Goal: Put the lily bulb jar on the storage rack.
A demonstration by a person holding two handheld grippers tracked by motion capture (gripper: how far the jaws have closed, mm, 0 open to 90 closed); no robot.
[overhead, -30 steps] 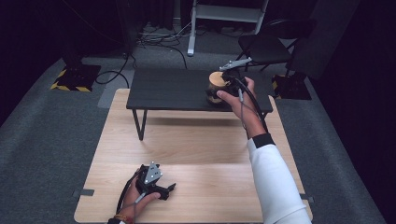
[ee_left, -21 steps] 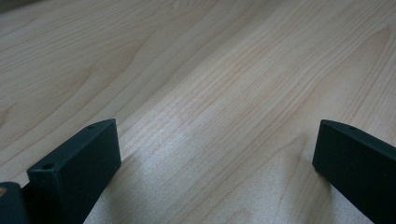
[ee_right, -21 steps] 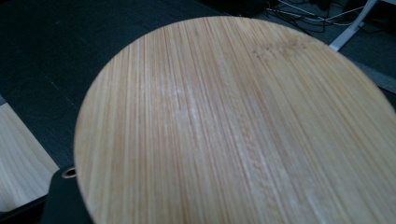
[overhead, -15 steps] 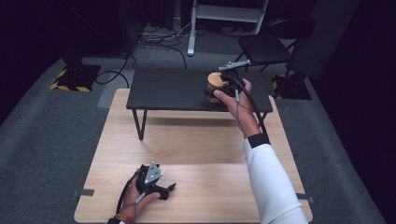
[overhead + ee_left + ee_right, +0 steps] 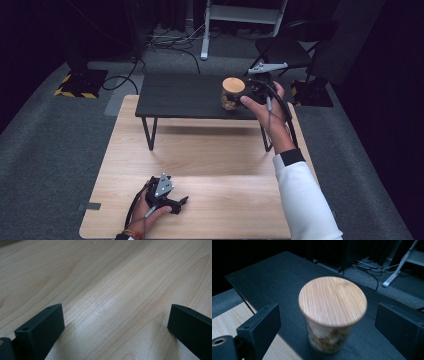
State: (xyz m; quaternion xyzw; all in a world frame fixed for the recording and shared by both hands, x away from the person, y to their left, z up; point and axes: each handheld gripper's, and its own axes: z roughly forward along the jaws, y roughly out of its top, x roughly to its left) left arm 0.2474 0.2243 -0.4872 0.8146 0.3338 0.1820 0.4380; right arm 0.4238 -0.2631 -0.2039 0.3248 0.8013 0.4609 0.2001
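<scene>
No readable text, label, brand or number anywhere.

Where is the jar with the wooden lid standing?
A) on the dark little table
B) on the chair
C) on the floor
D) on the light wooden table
A: the jar stands on the dark table, between the open jaws of the right gripper.

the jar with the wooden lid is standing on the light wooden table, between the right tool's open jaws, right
Not quite. The jar with the wooden lid stands on the black bench, not the light wooden table; the right gripper view shows it between the right tool's open jaws.
</scene>
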